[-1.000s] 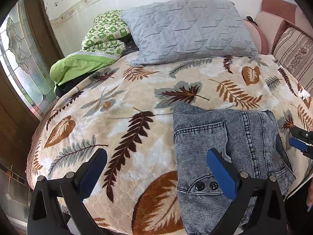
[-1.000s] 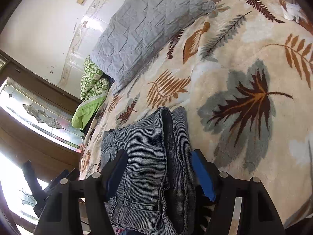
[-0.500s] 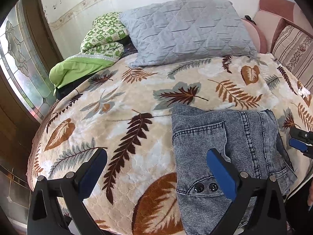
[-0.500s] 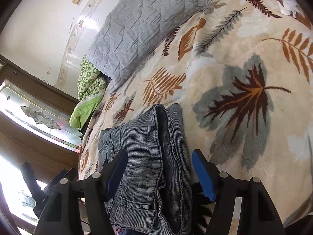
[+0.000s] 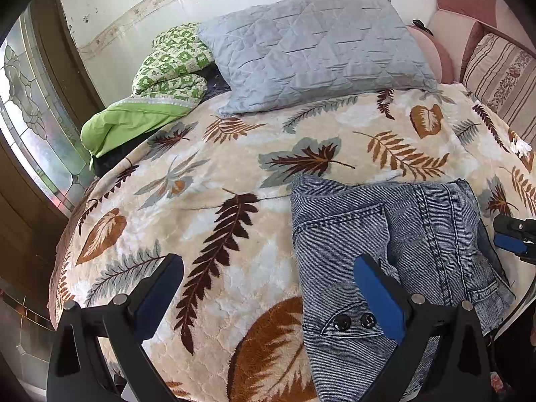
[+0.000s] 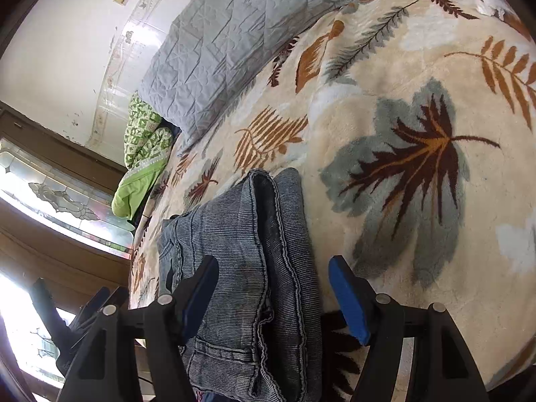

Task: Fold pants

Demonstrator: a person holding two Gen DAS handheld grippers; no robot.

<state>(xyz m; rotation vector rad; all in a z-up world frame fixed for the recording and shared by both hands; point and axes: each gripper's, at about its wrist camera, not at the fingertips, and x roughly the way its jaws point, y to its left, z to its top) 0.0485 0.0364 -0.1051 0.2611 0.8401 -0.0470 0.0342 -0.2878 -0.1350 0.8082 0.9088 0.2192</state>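
Blue-padded and spread wide, the left gripper [image 5: 268,284] holds nothing; its right finger [image 5: 377,296] hangs above the waistband end of the folded grey-blue denim pants [image 5: 395,244], and whether it touches the cloth cannot be told. The right gripper [image 6: 273,296] is likewise released, its pads set either side of the stacked fold edges of the pants [image 6: 254,261] without closing on them.

The pants lie as a compact bundle near the front edge of the cream fleece blanket with brown and grey leaves [image 5: 214,221], well apart from the grey quilted pillow [image 5: 318,53] and the green patterned bedding [image 5: 160,90] by the wall. The fold looks essentially finished.

Risk now lies in leaving: a pad dragging a seam could peel the top layer open, and the bundle's nearness to the bed edge means a nudge could slide it off.
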